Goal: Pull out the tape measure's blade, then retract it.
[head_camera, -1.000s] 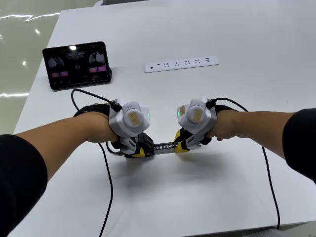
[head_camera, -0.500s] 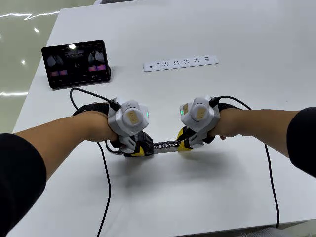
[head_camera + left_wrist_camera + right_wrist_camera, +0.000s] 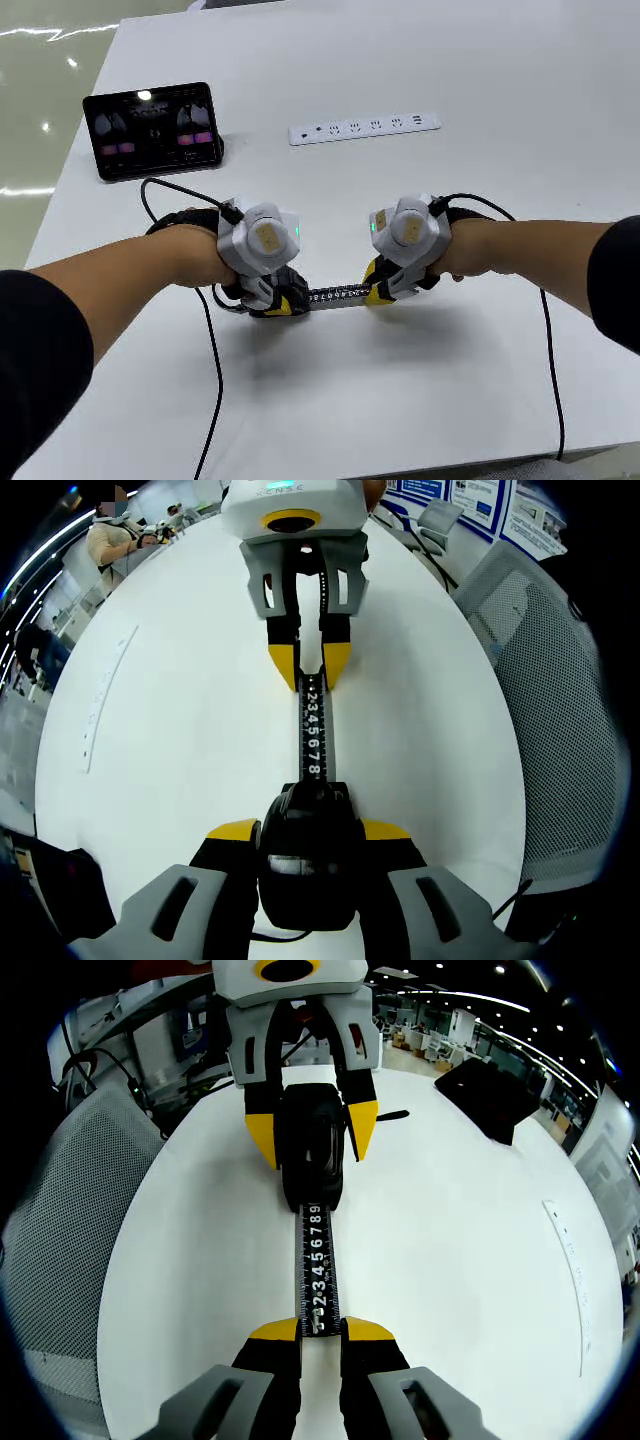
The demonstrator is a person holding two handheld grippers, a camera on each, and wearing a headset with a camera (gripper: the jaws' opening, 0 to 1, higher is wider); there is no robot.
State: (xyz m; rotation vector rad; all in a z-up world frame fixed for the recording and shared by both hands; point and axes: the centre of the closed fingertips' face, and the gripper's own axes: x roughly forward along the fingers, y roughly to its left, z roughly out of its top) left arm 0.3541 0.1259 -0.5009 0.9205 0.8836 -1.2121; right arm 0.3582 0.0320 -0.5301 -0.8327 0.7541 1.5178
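Both forearms were cut off by the picture's lower corners, and a black cable (image 3: pixel 214 390) ran off the desk's (image 3: pixel 420 390) near edge on the left. On the near half of the desk, about midway between its left and right edges, the tape measure (image 3: pixel 308 875) sat in the left gripper (image 3: pixel 308 830). The jaws were closed only as far as the black case allowed and clamped it on both sides. From the head view most of the case was hidden behind that gripper (only a bit of black and yellow peeped out). Whether the case rested on the desk or hung just above it could not be told.

A short length of blade (image 3: pixel 316 1260) bridged the gap to the right gripper (image 3: pixel 320 1330), with numerals 2 to 9 showing. This gripper's yellow-tipped jaws were nearly together and pinched the blade's free end. The end hook itself was hidden between them.

Farther back lay a white power strip (image 3: pixel 364 127), and a dark tablet (image 3: pixel 153 128) sat toward the far left corner, its screen too small to read.
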